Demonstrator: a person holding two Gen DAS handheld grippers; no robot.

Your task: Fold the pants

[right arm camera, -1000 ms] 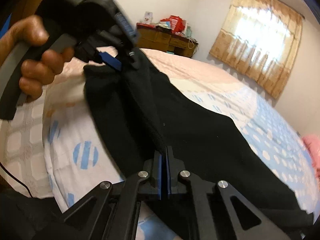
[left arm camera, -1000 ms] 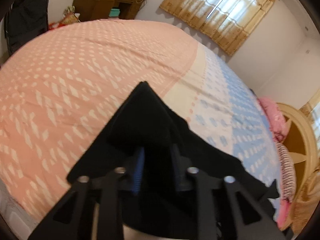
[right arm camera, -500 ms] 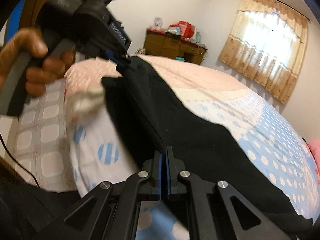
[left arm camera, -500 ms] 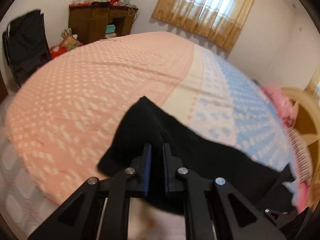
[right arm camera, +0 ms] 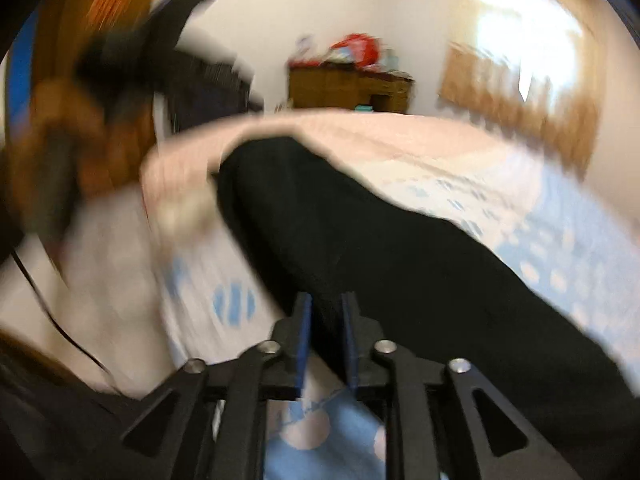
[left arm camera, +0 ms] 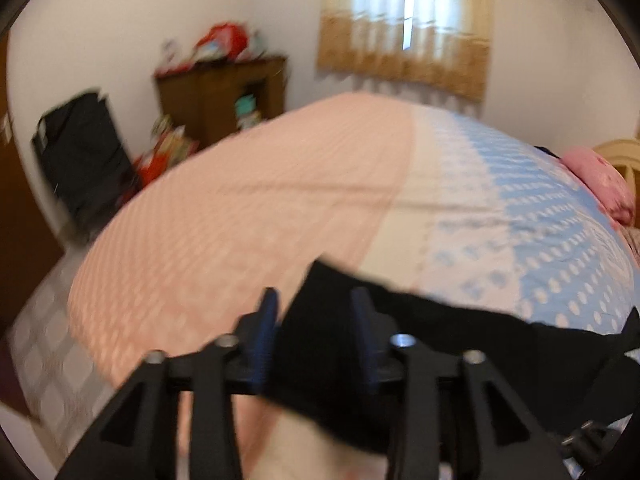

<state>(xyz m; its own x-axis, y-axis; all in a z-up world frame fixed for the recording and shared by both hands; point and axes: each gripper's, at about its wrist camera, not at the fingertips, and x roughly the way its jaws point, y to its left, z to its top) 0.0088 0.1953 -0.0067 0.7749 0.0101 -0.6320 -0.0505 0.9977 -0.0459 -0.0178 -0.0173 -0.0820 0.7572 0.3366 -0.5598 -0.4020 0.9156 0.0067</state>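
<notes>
1. Both sets of jaws are opening right now. The left gripper (left arm camera: pixel 314 312) has its blue pads spread with a corner of the black pants (left arm camera: pixel 332 344) sitting loose between them. The right gripper (right arm camera: pixel 326 320) shows a narrower gap with a fold of the pants (right arm camera: pixel 360 240) running through it, and neither looks to be pinching the cloth.
2. The pants lie on the bed (left arm camera: pixel 280 200) near its close edge, at about 6 o'clock in both wrist views, stretching off toward 4 o'clock over the blue dotted part of the cover.
3. Handling guess: soft, floppy, light fabric that drapes and bunches easily but won't break. I'd grab at corners or the waistband edge, both layers together, or one layer slides off.
4. Containers: none I can make out. A cluttered wooden dresser (left arm camera: pixel 224 96) at 11 o'clock has stuff piled on top — too blurry to name.
</notes>
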